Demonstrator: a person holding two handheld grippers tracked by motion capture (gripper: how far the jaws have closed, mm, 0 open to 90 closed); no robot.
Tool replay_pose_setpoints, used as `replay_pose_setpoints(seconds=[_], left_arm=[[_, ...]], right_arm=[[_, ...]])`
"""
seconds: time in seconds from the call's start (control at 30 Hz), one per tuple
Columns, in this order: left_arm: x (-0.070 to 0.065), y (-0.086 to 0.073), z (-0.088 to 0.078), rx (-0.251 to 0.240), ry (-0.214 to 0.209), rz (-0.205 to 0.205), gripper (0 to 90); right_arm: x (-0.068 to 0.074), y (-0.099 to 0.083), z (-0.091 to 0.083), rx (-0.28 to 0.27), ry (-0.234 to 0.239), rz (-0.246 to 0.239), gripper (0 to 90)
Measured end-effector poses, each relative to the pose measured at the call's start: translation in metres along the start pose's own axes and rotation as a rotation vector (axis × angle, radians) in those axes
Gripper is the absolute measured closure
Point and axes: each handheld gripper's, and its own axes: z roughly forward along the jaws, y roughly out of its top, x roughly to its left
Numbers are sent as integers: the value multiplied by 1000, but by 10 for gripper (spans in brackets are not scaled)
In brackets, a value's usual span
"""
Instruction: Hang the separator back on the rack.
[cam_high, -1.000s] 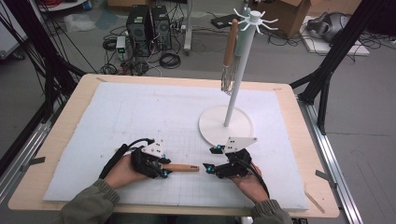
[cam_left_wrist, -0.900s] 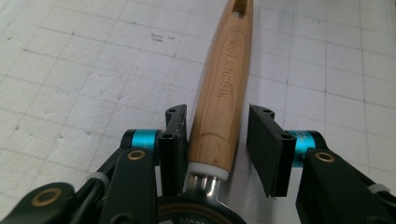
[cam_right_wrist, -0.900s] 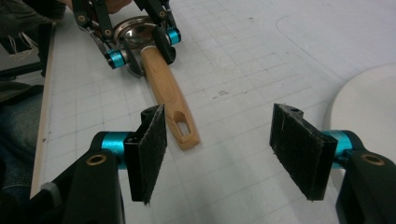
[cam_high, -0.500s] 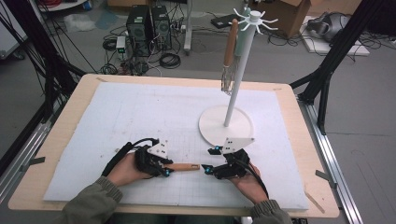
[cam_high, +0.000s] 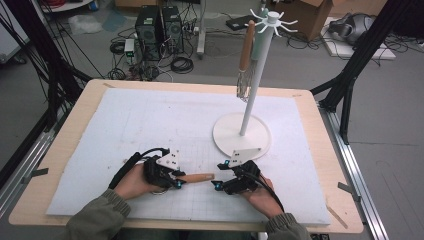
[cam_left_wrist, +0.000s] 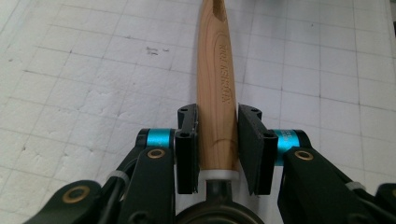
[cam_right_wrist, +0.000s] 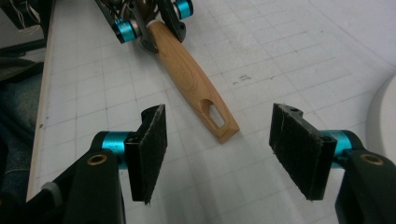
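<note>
A whisk with a wooden handle lies flat on the white mat near the front edge. My left gripper has just been closing its jaws on the base of this handle. In the left gripper view both pads press its sides, just above the white collar. My right gripper stands open a short way off, facing the handle's free end. In the right gripper view the slotted tip of the handle lies ahead of the gap, untouched, with the left gripper beyond.
A white utensil stand with a round base and tall pole stands behind the right hand. A second wooden-handled whisk hangs from its top hooks. The gridded white mat covers the wooden table.
The left gripper's jaws look narrower around the handle than a second ago. Both hands and the whisk stay where they were.
</note>
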Motion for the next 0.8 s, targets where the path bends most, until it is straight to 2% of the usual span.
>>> replay_pose_setpoints(seconds=[0.1, 0.17, 0.33, 0.53, 0.8], left_arm=[[-1, 0, 4, 20, 17, 2, 681], [-1, -1, 5, 18, 14, -3, 674], [-2, -1, 6, 19, 17, -2, 669], [-3, 1, 5, 28, 23, 16, 683], [-6, 1, 1, 4, 8, 28, 700]], right_arm=[[0, 1, 3, 8, 5, -3, 378], [-1, 1, 5, 11, 13, -8, 407], [-2, 2, 9, 20, 17, -7, 414], [-3, 3, 13, 29, 34, -4, 427], [-5, 4, 21, 59, 54, -24, 463]])
